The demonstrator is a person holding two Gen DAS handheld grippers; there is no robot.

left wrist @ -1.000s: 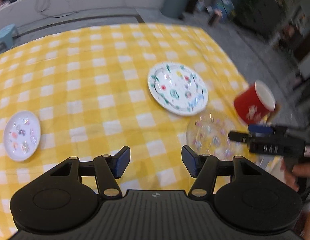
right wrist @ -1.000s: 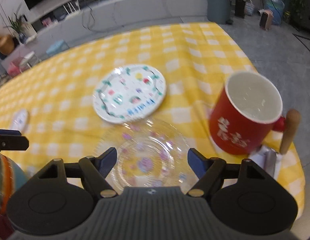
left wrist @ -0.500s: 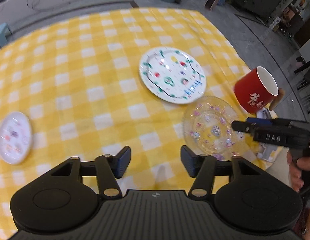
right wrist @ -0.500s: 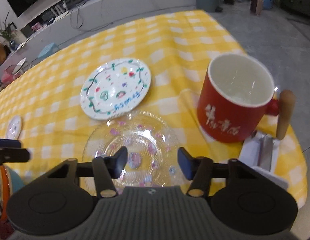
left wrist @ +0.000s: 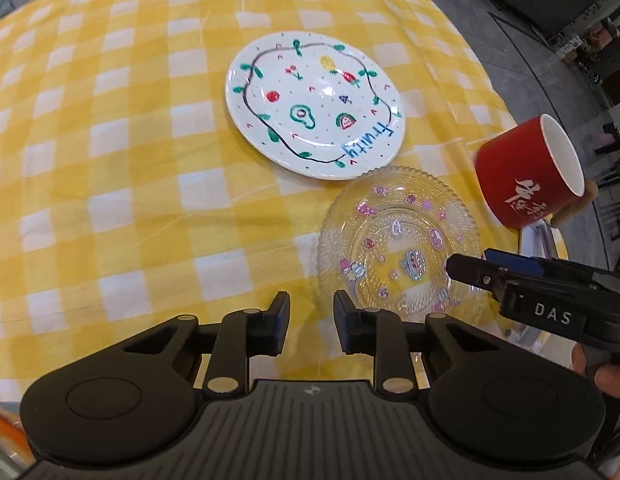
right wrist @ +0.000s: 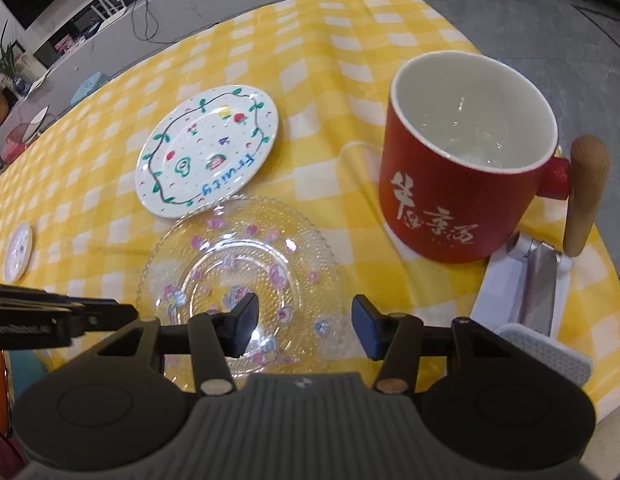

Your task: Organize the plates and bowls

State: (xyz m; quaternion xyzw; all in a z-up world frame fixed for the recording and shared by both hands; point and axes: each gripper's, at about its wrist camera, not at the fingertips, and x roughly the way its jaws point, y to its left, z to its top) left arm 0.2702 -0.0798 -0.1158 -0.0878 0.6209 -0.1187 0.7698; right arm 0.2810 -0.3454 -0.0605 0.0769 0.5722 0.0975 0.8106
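Three plates lie on the bench [left wrist: 122,184] with its yellow checked cloth, and one red mug [right wrist: 462,160] with a wooden handle. No bowl can be told apart from the plates.

The clear glass plate [right wrist: 238,264] with pink decals sits directly under and ahead of the right tongs [right wrist: 304,330]. Their jaws have just been closing and stand partly open, nothing pressed between the pads; the plate's near rim is hidden behind the gripper body. The left tongs [left wrist: 308,322] have also just been closing, to a narrow gap, empty, just off the glass plate's [left wrist: 398,240] left edge.

The white "fruity" plate [left wrist: 314,108] lies beyond both tongs, its near edge just beside the glass plate; whether they touch or overlap cannot be told. The small white plate [right wrist: 18,252] is well to the left of the right tongs, cut thin by the lens, its pattern unreadable.

The mug is to the right of the right tongs, standing partly on a white and metal item [right wrist: 530,280] that is half covered and hard to identify. A hand [left wrist: 602,372] is cut off at the edge of the left view.
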